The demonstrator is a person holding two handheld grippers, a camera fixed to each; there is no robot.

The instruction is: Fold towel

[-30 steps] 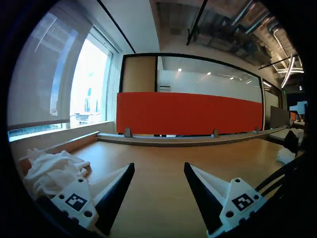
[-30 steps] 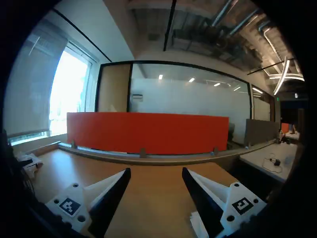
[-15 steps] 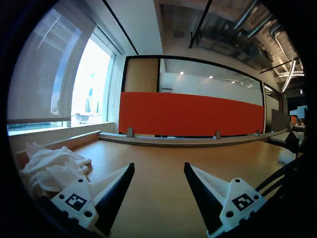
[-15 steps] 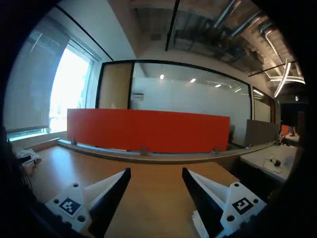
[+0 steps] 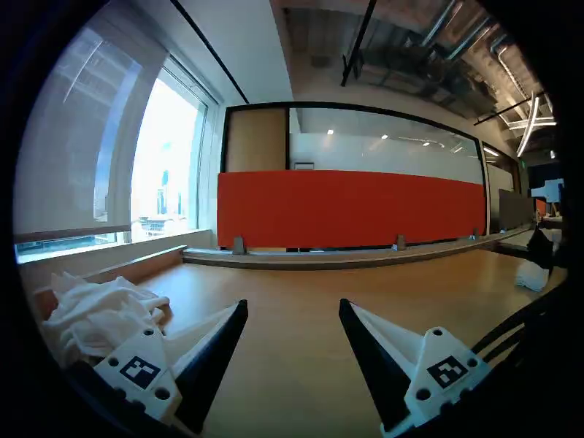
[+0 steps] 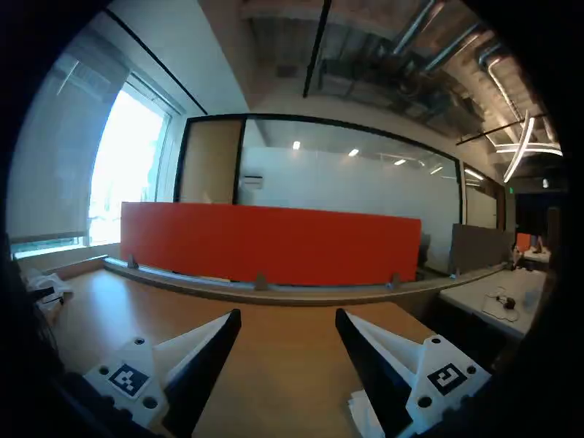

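Crumpled white towel (image 5: 98, 317) low on the left of the left gripper view, heaped on the wooden table (image 5: 292, 281) close to the raised edge on the window (image 5: 164, 175) side. No flat side or straight hem to be seen, so no true long axis. Broader than tall as a heap, spread roughly along that table edge, with one loose fold reaching right toward the middle of the table. Near part hidden behind the left finger (image 5: 197, 358) of the left gripper (image 5: 292, 305); far left side cut off at the rim of the view.

Left gripper released, jaws wide apart, bare wood between them, close to the towel but with no visible grasp on it. Right gripper (image 6: 287, 314) likewise spread wide over bare table, grasping nothing.

At the far left edge of the right gripper view, a small white scrap (image 6: 47, 288) with something dark against it, too small and cut off to name. Low in the same view, a white layered edge (image 6: 363, 409) mostly hidden behind the gripper's right finger; cannot tell what. At the right rim of the left gripper view, a white lump (image 5: 531, 276) under a dark shape, blurred.

Beyond the table, an orange divider (image 5: 350, 208) across its far side, and behind that a glass wall (image 5: 379, 150).
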